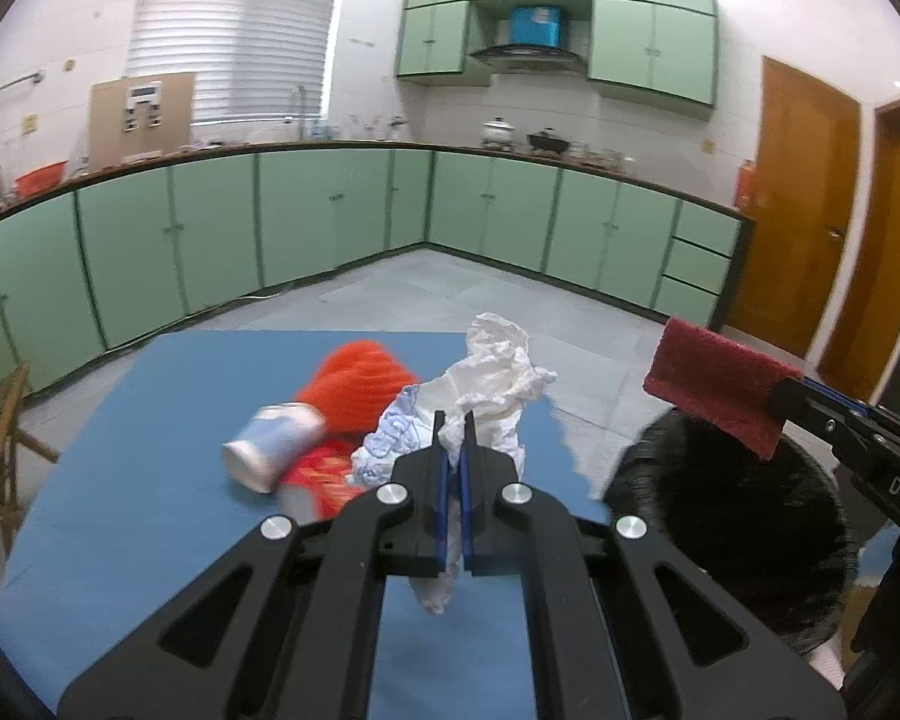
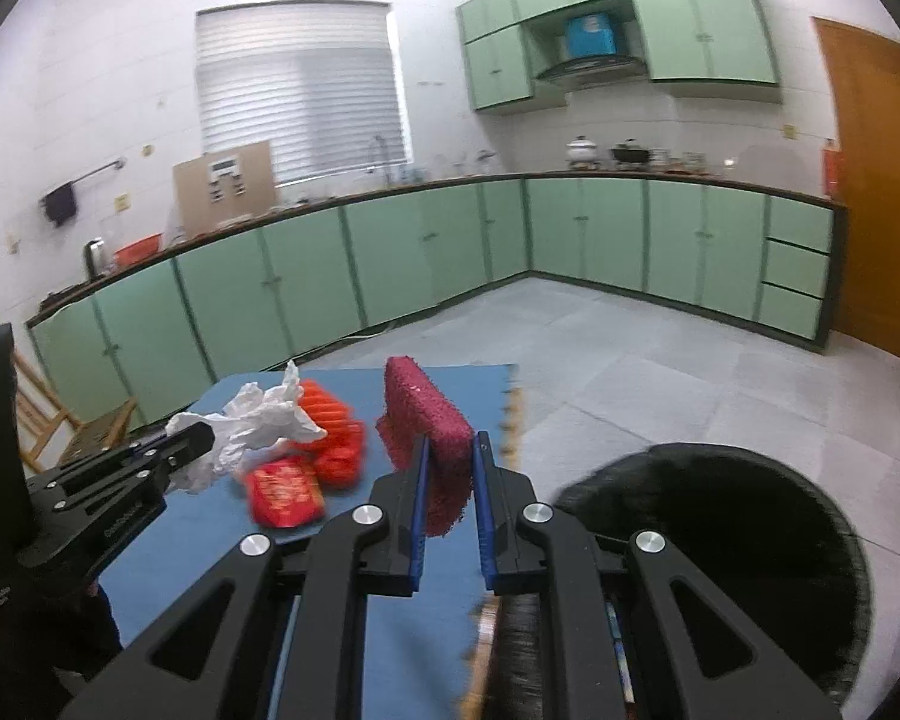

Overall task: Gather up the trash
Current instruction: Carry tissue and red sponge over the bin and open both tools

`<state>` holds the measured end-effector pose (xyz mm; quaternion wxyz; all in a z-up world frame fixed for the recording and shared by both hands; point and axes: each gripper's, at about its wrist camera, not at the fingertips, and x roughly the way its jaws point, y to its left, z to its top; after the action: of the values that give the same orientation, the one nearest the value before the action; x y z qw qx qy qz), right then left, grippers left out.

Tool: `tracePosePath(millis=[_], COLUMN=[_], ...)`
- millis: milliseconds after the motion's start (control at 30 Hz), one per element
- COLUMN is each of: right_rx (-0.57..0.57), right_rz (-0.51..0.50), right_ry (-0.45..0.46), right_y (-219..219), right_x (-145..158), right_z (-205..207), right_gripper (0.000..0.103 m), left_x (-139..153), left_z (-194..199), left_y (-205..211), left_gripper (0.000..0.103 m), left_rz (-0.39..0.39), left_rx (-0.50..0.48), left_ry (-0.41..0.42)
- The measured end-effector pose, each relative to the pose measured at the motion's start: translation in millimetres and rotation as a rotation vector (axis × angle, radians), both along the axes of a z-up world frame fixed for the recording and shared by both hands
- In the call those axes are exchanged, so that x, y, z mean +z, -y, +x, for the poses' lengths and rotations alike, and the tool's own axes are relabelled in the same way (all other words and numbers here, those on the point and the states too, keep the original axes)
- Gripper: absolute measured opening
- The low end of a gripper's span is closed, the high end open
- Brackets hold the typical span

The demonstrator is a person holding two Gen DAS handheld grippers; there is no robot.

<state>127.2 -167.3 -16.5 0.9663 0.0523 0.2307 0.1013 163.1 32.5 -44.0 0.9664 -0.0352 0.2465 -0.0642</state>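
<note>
Left wrist view. A kitchen with green cabinets [image 1: 222,228] and a grey tiled floor forms the background; a blue mat [image 1: 150,420] is laid in the foreground. The left gripper [image 1: 455,426] is seen clamped on a crumpled white tissue [image 1: 492,372], which bulges above the fingertips and hangs below them (a short tail shows between the finger bases). Beyond and to the left of the fingers, a tipped paper cup [image 1: 273,447], an orange mesh [image 1: 360,387], a red packet [image 1: 321,477] and a blue-printed wrapper [image 1: 390,438] are left on the mat. To the right of the fingers a black bin [image 1: 732,534] is seen, with the right gripper [image 1: 777,405] above it.

Right wrist view. The same kitchen is shown, with the mat edge just left of the fingers. The right gripper is closed on a dark red scouring pad [image 2: 432,426], held upright between the fingers; the grip appears to be only on its lower part. The bin [image 2: 720,546] lies to the right of and below the fingers, so the pad is judged not yet over the opening.

Risks. The pad could be dropped on the floor [image 2: 660,360] if released before the bin is reached. The tissue, being light and loosely pinched, could be snagged on a finger or shed outside the rim. The two grippers, converging on one bin, could be knocked together.
</note>
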Motion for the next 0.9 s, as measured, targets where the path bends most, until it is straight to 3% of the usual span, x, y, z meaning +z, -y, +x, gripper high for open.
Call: tracePosePath(millis=[467, 900], right_rx=[-0.232, -0.340], right_rz=[-0.049, -0.049], right_ry=[-0.013, -0.102], right_y=[118.4, 181.4], right_x=[-9.2, -50.6], right_z=[-28.6, -31.4], right_gripper=[0.014, 0.014], left_x=[-15.5, -60.0], left_z=[11.0, 33.6], left_y=[127.3, 211.9], left_gripper=[0.002, 0.002], left_rz=[0.004, 0.000], left_rx=[-0.235, -0.373], left_ry=[0.007, -0.084])
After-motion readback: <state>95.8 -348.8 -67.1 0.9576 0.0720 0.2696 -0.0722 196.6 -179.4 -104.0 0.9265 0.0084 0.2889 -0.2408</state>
